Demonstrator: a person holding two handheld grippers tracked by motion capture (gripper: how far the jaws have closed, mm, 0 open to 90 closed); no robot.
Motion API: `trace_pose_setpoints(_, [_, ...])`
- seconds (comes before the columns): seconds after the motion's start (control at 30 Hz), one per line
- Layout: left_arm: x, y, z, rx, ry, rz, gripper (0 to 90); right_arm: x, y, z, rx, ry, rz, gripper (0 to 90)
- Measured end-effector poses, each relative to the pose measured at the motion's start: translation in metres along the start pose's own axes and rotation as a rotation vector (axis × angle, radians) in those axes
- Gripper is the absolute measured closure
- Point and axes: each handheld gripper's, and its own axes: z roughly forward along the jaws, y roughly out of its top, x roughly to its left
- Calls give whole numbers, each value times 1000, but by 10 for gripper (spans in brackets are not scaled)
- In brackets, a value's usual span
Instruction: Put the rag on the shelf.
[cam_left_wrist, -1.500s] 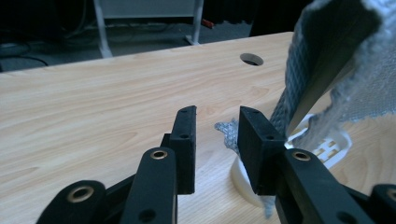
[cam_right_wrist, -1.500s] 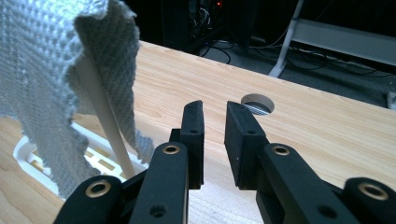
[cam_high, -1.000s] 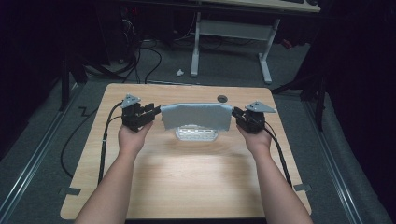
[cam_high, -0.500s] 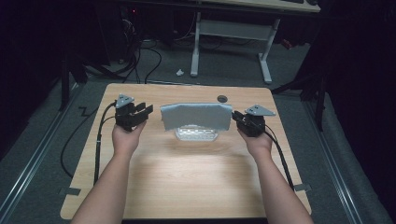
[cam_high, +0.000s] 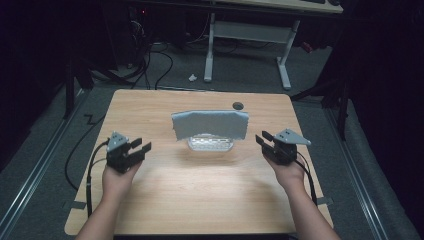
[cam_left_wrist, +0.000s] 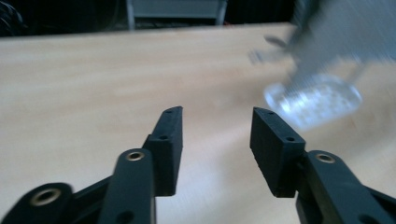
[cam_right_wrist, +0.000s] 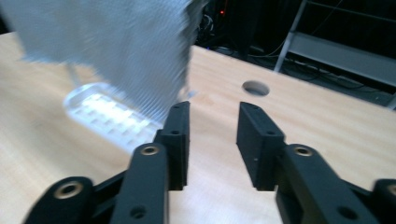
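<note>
Left gripper (cam_high: 141, 146) sits over the left part of the wooden table (cam_high: 210, 200), held in the person's left hand (cam_high: 117, 179), jaws parted with a clear gap and nothing between them; the left gripper view shows the same, left gripper (cam_left_wrist: 215, 126) with bare tabletop (cam_left_wrist: 84, 79) between the pads, cable (cam_high: 90, 175) trailing off the left table edge. Middle of the table: grey cloth (cam_high: 210, 124) draped upright over a clear plastic rack (cam_high: 210, 144), the ridged base showing under the cloth's lower edge; in the left gripper view the cloth (cam_left_wrist: 345, 32) and clear rack (cam_left_wrist: 313, 98) are blurred, off to the right of the jaws and apart from them. Small round hole (cam_high: 238, 105) in the tabletop just behind the cloth's right end. Right gripper (cam_high: 262, 139) hovers near the table's right side in the right hand (cam_high: 288, 170), grey plate (cam_high: 291, 136) on top, jaws spread and empty; in the right gripper view the right gripper (cam_right_wrist: 212, 123) points toward the hole (cam_right_wrist: 256, 87), with the cloth (cam_right_wrist: 112, 46) and rack (cam_right_wrist: 109, 116) to the left, cloth edge near the left pad but whether it touches cannot be told. Floor behind: white desk frame (cam_high: 250, 40), cables (cam_high: 150, 65).
</note>
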Motion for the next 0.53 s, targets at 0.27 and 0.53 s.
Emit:
trace_pose_setpoints(0.27, [-79, -58, -14, 165, -74, 79, 485, 56, -49, -42, 69, -36, 38, 565])
trace_pose_setpoints(0.53, [-108, -56, -9, 174, -118, 195, 457, 85, -85, -49, 139, 35, 8, 550])
